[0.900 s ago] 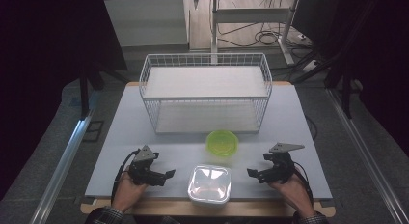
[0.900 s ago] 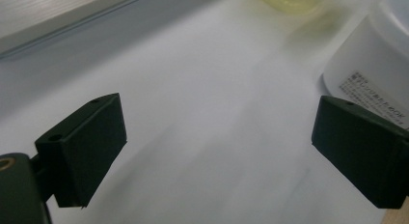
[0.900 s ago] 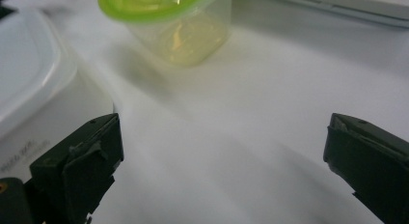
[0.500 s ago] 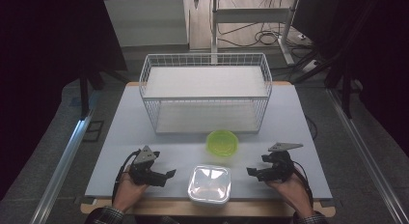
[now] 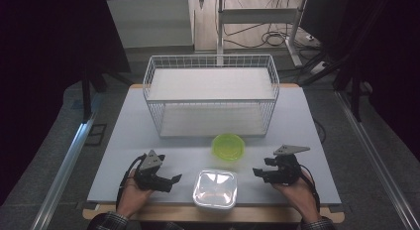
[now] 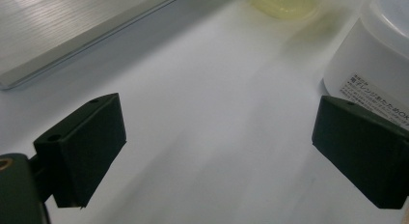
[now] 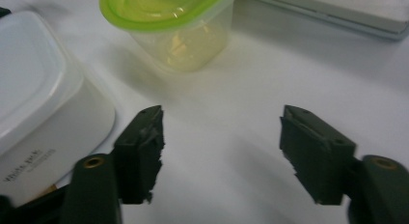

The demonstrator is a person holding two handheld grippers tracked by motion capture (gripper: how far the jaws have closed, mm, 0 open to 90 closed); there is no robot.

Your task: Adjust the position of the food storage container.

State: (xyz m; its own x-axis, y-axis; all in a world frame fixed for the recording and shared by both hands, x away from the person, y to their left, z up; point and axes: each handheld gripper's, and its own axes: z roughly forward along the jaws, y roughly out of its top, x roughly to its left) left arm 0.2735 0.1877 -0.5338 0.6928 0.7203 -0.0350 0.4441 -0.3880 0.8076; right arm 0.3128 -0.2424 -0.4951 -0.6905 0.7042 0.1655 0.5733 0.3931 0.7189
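Left gripper (image 5: pixel 171 181) sits at about 8 o'clock on the table, jaws spread wide with nothing between them, pointing toward the square white plastic container with a lid (image 5: pixel 214 189). In the left gripper view, one jaw is already just beside that container's wall where the printed label is, so any careless sideways nudge would probably shove the box instead of gripping it.

Right gripper (image 5: pixel 261 172) is at roughly 4 o'clock, also gaping open and empty, facing inward. Its jaws frame bare tabletop, with the white container off to one side and the small round translucent tub with a lime-green lid (image 7: pixel 173 26) further ahead, at about the centre of the table.

What worries me: the white box sits at 6 o'clock, right near the front edge of the pale grey table (image 5: pixel 124 131) (not much margin there), so an uneven squeeze from the two sides could spin it or slide it toward the person. Smooth plastic walls look slippery too. The green-lidded tub is light-looking and close by, easy to knock over on the way to the white wire basket (image 5: pixel 210 91) at 12 o'clock.
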